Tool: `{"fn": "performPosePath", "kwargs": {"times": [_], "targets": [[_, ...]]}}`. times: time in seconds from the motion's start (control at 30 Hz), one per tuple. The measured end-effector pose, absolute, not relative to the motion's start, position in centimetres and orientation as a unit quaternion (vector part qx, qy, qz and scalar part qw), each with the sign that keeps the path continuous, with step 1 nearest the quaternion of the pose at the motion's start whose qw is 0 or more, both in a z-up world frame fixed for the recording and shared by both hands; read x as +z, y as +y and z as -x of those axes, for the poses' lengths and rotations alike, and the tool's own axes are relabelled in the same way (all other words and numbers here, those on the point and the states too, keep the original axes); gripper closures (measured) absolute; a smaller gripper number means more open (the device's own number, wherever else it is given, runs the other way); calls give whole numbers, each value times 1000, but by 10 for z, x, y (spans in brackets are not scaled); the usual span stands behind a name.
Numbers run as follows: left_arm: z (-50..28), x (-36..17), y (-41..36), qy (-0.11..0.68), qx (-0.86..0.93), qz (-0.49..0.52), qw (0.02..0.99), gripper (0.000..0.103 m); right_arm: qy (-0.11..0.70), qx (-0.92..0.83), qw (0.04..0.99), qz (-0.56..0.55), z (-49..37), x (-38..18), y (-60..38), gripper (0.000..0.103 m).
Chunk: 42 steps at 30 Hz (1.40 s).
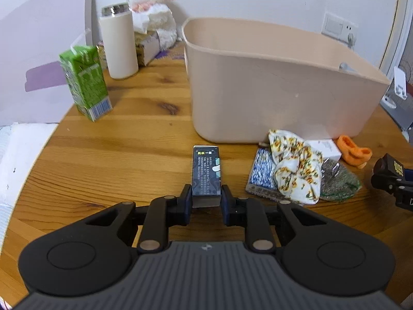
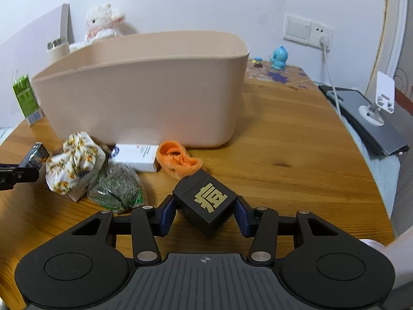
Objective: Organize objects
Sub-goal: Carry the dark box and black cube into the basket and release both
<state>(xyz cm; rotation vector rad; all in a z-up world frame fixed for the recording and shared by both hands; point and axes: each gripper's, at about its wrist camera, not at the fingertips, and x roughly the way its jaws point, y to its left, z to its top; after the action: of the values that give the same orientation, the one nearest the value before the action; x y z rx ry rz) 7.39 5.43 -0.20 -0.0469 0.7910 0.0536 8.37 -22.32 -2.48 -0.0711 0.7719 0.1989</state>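
Note:
My left gripper point(image 1: 206, 197) is shut on a dark printed carton point(image 1: 206, 171), held in front of the beige bin point(image 1: 271, 87). My right gripper point(image 2: 205, 211) is shut on a black cube box with a gold character point(image 2: 205, 202), tilted, in front of the bin point(image 2: 144, 90). A floral cloth bundle point(image 1: 296, 165), a blue patterned packet point(image 1: 262, 171), a green mesh bag point(image 1: 338, 180), a white box point(image 1: 326, 148) and an orange fuzzy item point(image 1: 355, 153) lie between the grippers. The right gripper with its cube shows at the left view's right edge point(image 1: 389, 173).
A green drink carton point(image 1: 85, 82), a cream flask point(image 1: 118, 44) and a white plush toy point(image 1: 152, 5) stand at the back left. A blue figurine point(image 2: 278, 58), a wall socket with cable point(image 2: 322, 36) and a phone stand on a grey laptop point(image 2: 379, 103) are at the right.

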Motion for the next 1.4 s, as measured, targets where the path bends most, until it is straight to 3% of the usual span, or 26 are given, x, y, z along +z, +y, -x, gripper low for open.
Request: {"fn": "performPosePath", "kwargs": {"times": [0.43,0.77,1.33,1.37,1.4], "targets": [[-58,72,54,295,10,15,955,78,295,97,950,26,-85,45,-227,57],[-117,95,32,276,2,0,961,78,255,110,960,26,-129,86,-204,57],[-205,45,10,358,18,-31,933,78,342,111,930,72,-196,37,-158,57],[-205,44,10,359,16,-32,932,78,346,110,929,71,-196,33,-158,56],[-205,44,10,359,13,-32,933,78,348,110,929,62,-198,33,-160,48]]}}
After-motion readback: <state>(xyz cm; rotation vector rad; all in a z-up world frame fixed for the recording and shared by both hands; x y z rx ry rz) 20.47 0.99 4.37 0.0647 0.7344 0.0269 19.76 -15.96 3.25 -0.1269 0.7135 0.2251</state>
